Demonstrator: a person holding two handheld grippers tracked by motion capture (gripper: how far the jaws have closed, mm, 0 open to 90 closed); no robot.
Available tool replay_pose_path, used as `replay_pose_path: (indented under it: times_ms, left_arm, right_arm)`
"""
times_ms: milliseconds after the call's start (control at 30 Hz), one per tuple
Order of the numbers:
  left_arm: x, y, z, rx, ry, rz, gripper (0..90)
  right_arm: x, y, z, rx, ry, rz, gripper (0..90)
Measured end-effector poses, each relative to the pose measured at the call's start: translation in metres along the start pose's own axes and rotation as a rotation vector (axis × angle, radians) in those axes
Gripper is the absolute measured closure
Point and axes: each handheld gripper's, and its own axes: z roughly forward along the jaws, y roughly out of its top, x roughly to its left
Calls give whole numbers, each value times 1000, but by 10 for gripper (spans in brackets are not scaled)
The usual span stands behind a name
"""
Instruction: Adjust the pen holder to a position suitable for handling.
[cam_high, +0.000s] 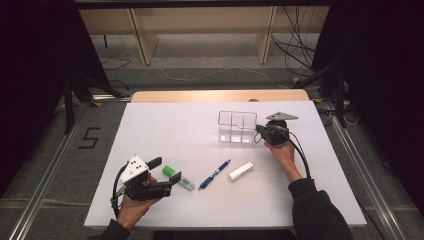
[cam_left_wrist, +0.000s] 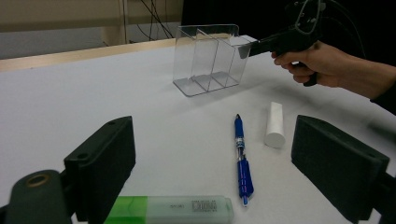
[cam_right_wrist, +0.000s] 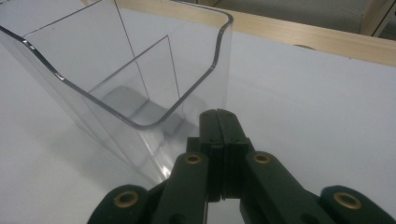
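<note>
- The right gripper (cam_high: 261, 129) has its jaws pressed together at the right end wall of the clear organizer (cam_high: 237, 127), which stands upright toward the far side of the table (cam_high: 150, 125). Whether they pinch the wall or just touch it, I cannot tell.
- The left gripper (cam_high: 172, 176) is wide open, hovering low over the green highlighter (cam_left_wrist: 170, 209) near the front edge.
- The blue pen (cam_left_wrist: 242, 158) and white tube (cam_left_wrist: 275, 124) lie apart, just to its right.
- To do this well, drop the open jaws squarely across the highlighter's body and close at mid-length.
- Keep the organizer steady, so the compartments stay upright for loading.
</note>
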Motion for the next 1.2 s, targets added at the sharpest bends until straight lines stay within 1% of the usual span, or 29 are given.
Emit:
replay_pose_path:
  times_ms: [267,300,500,633,667,767,800,933,1033,1200]
  left_arm:
    - [0,0,0,1,3,0,131]
    - [0,0,0,2,3,0,132]
    - [0,0,0,0,4,1,132]
    - [0,0,-1,0,3,1,131]
    - [0,0,0,1,3,0,131]
    - [0,0,-1,0,3,3,131]
    - [0,0,-1,1,3,4,131]
    - [0,0,-1,0,3,2,132]
    - [0,0,-1,0,0,7,132]
    - [0,0,-1,2,0,5,132]
  right_arm:
    - [9,3,6,-1,-6,7,900]
    - [10,4,7,-1,-3,15,900]
    - [15,5,14,3,-4,3,900]
    - [18,8,18,3,0,10,900]
    - [19,8,20,2,1,4,900]
    - [22,11,22,6,4,5,900]
    - [26,13,24,0,8,-4,900]
    - [32,16,26,1,19,-7,900]
    - [36,18,29,5,15,-16,900]
    - [39,20,30,2,23,-21,900]
